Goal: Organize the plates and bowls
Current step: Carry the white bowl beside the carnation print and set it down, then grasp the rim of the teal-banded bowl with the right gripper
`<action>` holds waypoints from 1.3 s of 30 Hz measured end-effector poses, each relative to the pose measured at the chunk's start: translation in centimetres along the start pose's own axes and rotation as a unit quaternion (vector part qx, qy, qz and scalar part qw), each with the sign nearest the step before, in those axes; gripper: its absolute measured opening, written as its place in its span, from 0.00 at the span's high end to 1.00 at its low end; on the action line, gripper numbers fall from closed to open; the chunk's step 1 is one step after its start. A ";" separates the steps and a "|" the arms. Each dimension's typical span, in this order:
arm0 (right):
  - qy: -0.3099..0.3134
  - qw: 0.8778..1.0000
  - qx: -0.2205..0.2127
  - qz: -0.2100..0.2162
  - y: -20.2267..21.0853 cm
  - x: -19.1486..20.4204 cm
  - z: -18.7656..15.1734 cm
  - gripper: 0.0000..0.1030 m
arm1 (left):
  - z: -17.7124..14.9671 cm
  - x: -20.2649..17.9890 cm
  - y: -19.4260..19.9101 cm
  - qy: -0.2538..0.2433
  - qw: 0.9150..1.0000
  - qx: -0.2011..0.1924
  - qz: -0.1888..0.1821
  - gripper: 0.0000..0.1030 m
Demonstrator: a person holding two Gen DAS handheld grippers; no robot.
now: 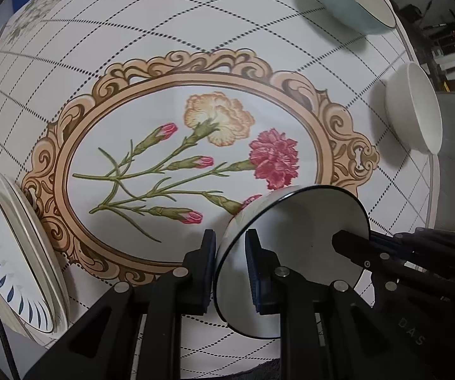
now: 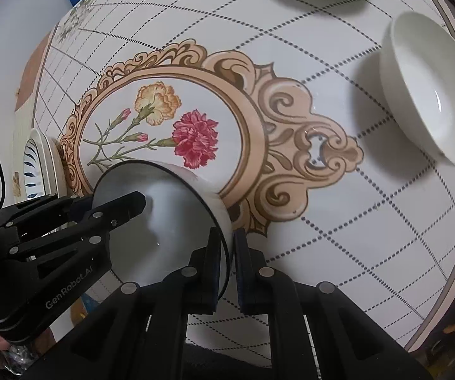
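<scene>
**Two grippers, one bowl**

You had the dark-rimmed bowl [image 1: 294, 253] tipped on its side over the carnation medallion [image 1: 192, 171], both grippers pinching opposite sides of its rim, probably to steady it for stacking. Left gripper [image 1: 230, 269] was clamped across the rim, one finger inside, one outside. Right gripper [image 2: 227, 269] did likewise. The white bowl [image 2: 430, 95] sat right of the medallion, the blue-leaf plate [image 1: 9, 253] left, and the teal bowl [image 1: 351, 3] beyond.

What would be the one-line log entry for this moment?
left tool: shut on black-rimmed bowl | right tool: shut on same bowl rim, opposite side | white bowl: on table, untouched | patterned plate: at left
</scene>
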State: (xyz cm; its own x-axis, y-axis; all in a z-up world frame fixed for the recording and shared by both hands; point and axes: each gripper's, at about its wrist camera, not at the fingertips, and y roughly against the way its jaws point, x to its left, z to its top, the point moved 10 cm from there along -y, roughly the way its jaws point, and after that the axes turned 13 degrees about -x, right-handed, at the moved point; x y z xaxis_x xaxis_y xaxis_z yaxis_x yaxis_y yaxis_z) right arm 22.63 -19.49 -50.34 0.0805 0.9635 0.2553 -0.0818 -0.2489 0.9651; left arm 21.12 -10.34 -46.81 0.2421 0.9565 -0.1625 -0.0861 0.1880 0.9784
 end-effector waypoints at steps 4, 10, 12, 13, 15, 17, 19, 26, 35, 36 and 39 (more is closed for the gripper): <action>0.002 1.000 0.003 0.001 -0.3 0.1 0.3 0.91 | -0.6 1.0 0.0 0.008 1.000 0.001 -0.003 0.84; -0.014 1.000 0.003 0.009 0.0 -0.3 0.5 0.90 | 0.3 5.6 1.0 0.037 0.999 -0.003 -0.005 0.82; -0.019 1.000 -0.001 0.009 0.5 -0.7 0.7 0.84 | 0.5 6.9 1.8 0.039 0.999 -0.003 -0.003 0.76; -0.018 1.000 -0.006 0.003 0.9 -1.0 0.8 0.75 | 0.7 7.0 2.4 0.038 0.999 -0.003 -0.001 0.72; -0.010 1.000 -0.021 -0.016 2.1 -1.9 1.1 0.56 | 0.8 7.6 3.5 0.023 1.000 -0.007 0.009 0.66; -0.009 0.999 -0.040 -0.034 3.5 -3.0 1.5 0.39 | 1.1 8.1 4.7 -0.005 0.999 -0.017 0.029 0.58; -0.017 0.997 -0.065 -0.041 5.5 -4.6 2.2 0.31 | 1.8 8.4 6.1 -0.035 0.997 -0.037 0.053 0.39; -0.083 0.985 -0.146 -0.038 11.3 -10.2 5.6 0.07 | 6.4 5.7 9.2 -0.053 0.994 -0.082 0.042 0.04; -0.052 0.981 -0.183 -0.048 13.4 -14.0 16.0 0.00 | 20.0 -5.6 5.8 -0.060 0.991 -0.117 0.011 0.02; -0.060 0.982 -0.172 -0.045 12.9 -14.4 17.3 0.00 | 21.5 -6.4 5.2 -0.056 0.991 -0.118 0.008 0.02; -0.078 0.985 -0.151 -0.018 11.1 -15.5 20.9 0.00 | 25.5 -7.9 2.6 -0.041 0.993 -0.107 -0.001 0.02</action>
State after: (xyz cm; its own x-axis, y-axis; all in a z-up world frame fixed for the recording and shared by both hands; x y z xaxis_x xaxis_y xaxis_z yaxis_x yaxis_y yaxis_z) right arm 41.21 -39.25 -42.39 0.2392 0.9383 0.2497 -0.3664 -0.1509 0.9181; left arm 43.66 -23.08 -39.71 0.3196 0.9363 -0.1458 -0.2868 0.2423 0.9269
